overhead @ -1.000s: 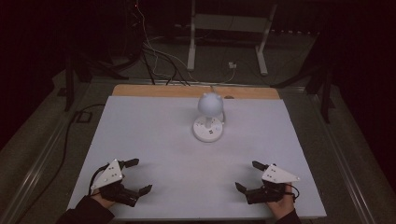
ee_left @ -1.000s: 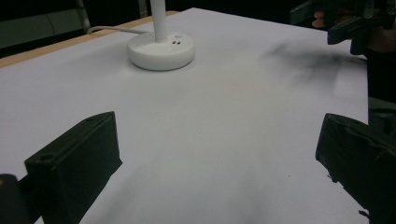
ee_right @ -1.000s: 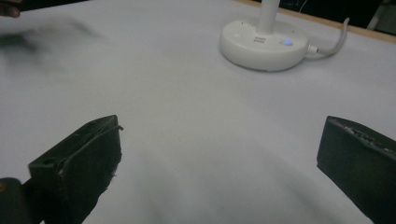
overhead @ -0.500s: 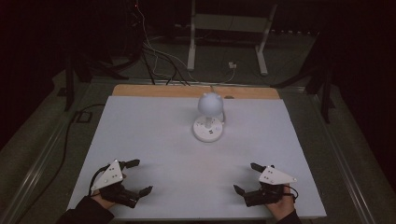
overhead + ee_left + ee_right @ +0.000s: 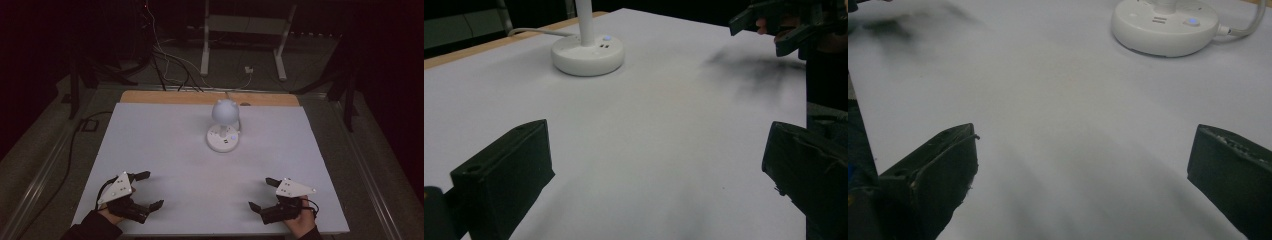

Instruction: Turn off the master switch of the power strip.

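Both tools lower, lamp (image 5: 224, 129) well ahead

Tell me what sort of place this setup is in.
Probably a lab or recording workspace, dimly lit. A white table holds just a small white desk lamp, loose cables trail over the floor behind, and a metal stand rises at the back.

White lamp (image 5: 224, 127), round base with ports and a small blue light, globe head on a short upright stem, near the table's far edge, centre
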{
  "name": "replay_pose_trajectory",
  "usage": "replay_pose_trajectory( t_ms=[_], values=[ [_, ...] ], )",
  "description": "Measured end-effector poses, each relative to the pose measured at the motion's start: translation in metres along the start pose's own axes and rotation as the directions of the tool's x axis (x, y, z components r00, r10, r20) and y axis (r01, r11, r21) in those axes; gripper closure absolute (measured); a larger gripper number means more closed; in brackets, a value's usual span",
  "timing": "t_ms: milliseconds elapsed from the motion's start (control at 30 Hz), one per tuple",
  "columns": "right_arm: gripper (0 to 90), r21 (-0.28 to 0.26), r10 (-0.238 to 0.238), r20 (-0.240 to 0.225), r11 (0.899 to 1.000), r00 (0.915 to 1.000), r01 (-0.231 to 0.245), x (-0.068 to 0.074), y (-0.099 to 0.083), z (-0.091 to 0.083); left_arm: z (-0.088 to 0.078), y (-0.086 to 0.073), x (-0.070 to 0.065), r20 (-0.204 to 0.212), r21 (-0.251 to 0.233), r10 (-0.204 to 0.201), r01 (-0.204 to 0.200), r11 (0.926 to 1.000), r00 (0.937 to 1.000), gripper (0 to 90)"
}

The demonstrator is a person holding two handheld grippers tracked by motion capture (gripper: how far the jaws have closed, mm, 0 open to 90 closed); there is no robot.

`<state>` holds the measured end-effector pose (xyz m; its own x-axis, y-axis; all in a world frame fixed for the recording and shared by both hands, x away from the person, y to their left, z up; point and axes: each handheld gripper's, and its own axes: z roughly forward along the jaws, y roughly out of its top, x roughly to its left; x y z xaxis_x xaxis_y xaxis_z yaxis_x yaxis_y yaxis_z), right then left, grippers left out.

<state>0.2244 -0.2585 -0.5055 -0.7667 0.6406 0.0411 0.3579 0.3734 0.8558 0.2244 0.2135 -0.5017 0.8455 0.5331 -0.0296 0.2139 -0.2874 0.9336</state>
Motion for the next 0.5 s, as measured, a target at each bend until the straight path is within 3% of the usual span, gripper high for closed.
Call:
replay_pose_trajectory(
  t_ms=[167, 233, 500],
  values=[
    [0.0, 0.004, 0.007, -0.012, 1.000, 0.9999, -0.007, 0.003, 0.003, -0.001, 0.000, 0.000, 0.000, 0.001, -0.008, -0.005, 0.005, 1.0000, 1.0000, 0.4],
    [0.0, 0.023, -0.016, -0.022, 1.000, 0.9996, 0.016, 0.008, 0.006, 0.000, 0.000, 0.000, 0.000, 0.004, -0.008, -0.005, 0.005, 0.9999, 1.0000, 0.4],
    [0.0, 0.017, -0.034, -0.053, 0.999, 0.9980, 0.035, 0.016, 0.018, -0.001, 0.000, 0.000, 0.001, 0.010, -0.012, -0.012, 0.012, 0.9999, 0.9999, 0.4]
  ],
)
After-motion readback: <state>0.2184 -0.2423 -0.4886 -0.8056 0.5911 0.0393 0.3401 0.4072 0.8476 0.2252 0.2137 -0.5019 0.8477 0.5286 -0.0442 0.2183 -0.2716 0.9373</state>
